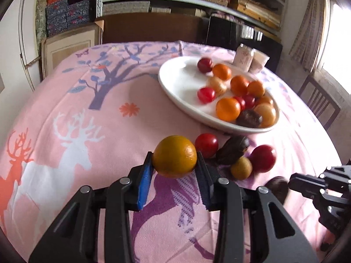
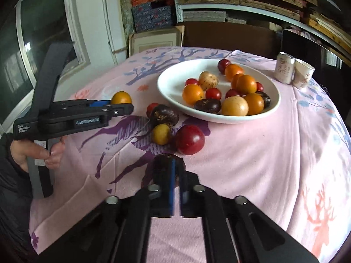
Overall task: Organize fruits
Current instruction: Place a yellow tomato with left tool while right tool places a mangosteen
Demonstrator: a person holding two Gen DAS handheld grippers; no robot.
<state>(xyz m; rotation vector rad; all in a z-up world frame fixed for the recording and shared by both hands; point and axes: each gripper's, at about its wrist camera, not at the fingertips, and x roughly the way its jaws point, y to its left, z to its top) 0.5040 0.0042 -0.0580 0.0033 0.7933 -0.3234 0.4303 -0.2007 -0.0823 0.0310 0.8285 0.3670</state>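
My left gripper (image 1: 175, 164) is shut on an orange (image 1: 174, 155), its blue pads pressing both sides just above the pink cloth. The right wrist view shows the same grip from the side, the left gripper (image 2: 128, 107) with the orange (image 2: 121, 97) in it. My right gripper (image 2: 176, 171) is shut with nothing between its pads. A dark fruit (image 2: 161, 164) lies right behind its fingertips; I cannot tell whether they touch it. A white plate (image 2: 171, 83) holds several oranges, red plums and dark fruits. Beside the plate lie a big red plum (image 2: 190, 139), a yellow fruit (image 2: 161, 134) and a dark fruit (image 2: 165, 116).
A can (image 2: 285, 71) and a paper cup (image 2: 303, 75) stand at the table's back right. A person's hand (image 2: 37, 153) grips the left gripper's handle. A wooden chair (image 1: 318, 103) stands to the right of the table. Shelves with boxes fill the back wall.
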